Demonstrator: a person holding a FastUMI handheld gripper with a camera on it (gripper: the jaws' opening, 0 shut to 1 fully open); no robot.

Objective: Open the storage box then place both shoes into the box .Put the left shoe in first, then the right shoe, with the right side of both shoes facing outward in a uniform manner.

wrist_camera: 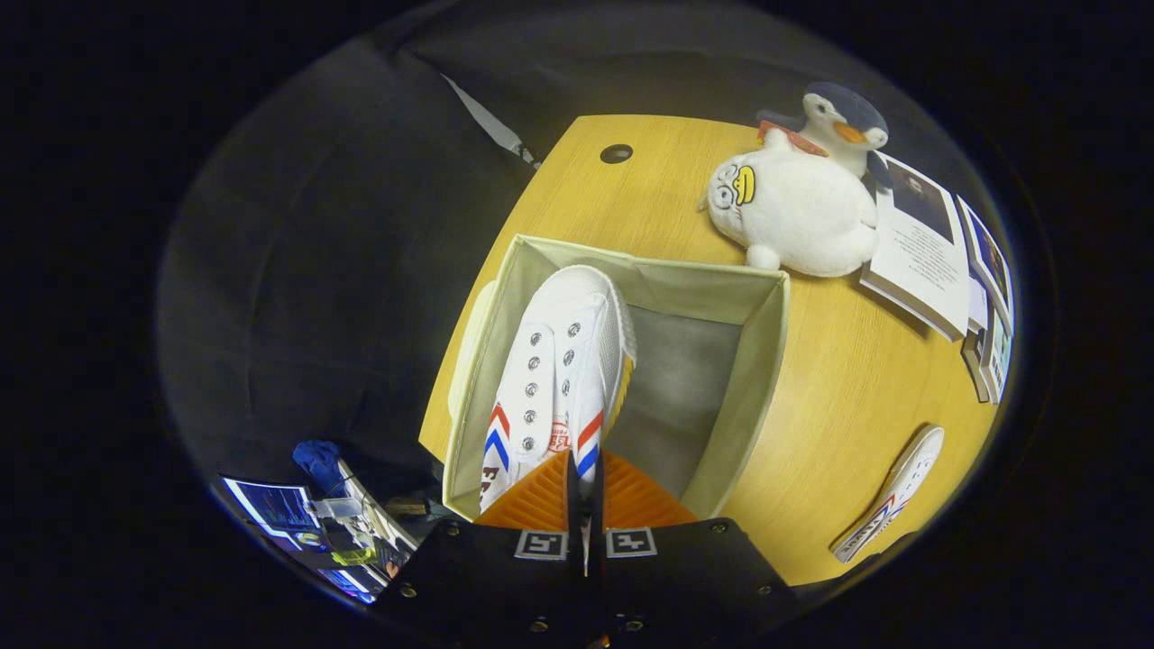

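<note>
Over the open storage box (622, 361), the gripper (584, 491) has its jaws pinched tight on the heel end of a white shoe (559, 379), both fingers pressing on the collar with barely a sliver of gap between them. So yeah, closed and gripping the shoe. That shoe hangs toe-forward, pointing away from the fingers, with its red and blue chevron stripes showing on both sides near the heel and the eyelets facing up toward the camera. It sits along the box's left wall, mostly within the box outline, though I can't tell if the sole is touching the bottom or not.

The box is a pale fabric one with a grey floor, top open, standing near the front-left corner of the wooden tabletop (829, 379). The second shoe (892, 496) lies on its side on the tabletop, well apart from the box, off to the right of the fingers. Beyond the box there's a plush penguin (802, 207) lying on the tabletop, and just beside it an open book (929, 243).
</note>
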